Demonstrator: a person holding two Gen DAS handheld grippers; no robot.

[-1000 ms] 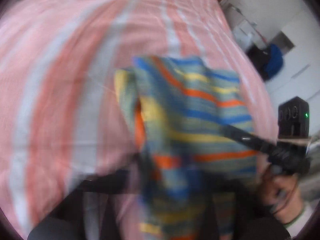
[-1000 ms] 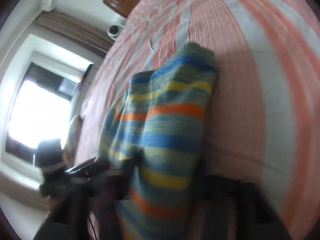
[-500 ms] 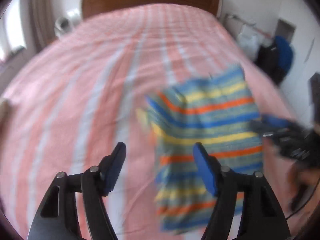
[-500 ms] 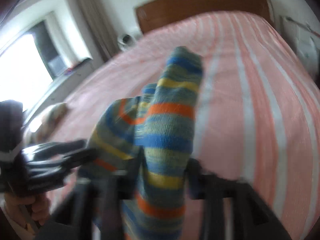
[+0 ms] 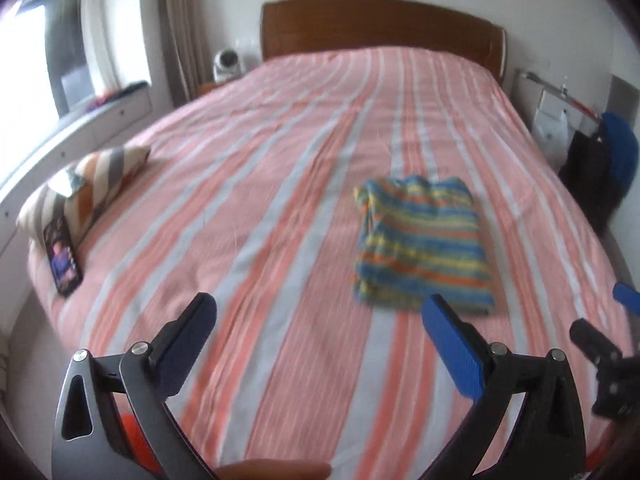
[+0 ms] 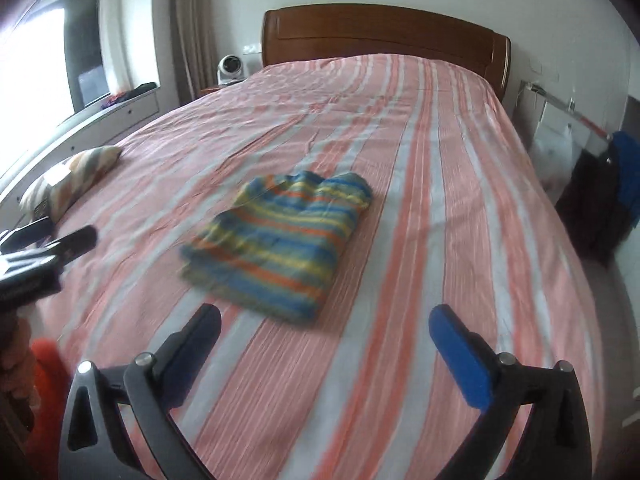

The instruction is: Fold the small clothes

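Note:
A folded striped garment point(image 5: 420, 240) in blue, yellow and orange lies flat on the pink striped bed point(image 5: 260, 184). My left gripper point(image 5: 320, 304) hovers above the bed, short of the garment's near edge, its jaws opening wide with nothing between them. In the right wrist view the same garment point(image 6: 280, 240) lies ahead and slightly left of my right gripper point(image 6: 325, 314), whose jaws are also opening and hold nothing. Each gripper shows at the edge of the other's view, pulled back from the cloth.
A striped pillow point(image 5: 88, 184) and a phone point(image 5: 62, 260) lie at the bed's left edge. A wooden headboard point(image 5: 380, 24) stands at the far end. Dark bags and blue cloth point(image 5: 600, 168) sit beside the bed on the right.
Both grippers let go of the striped garment, opened wide and pulled back and up. The garment, hanging between the jaws before, now lies folded on the bed.

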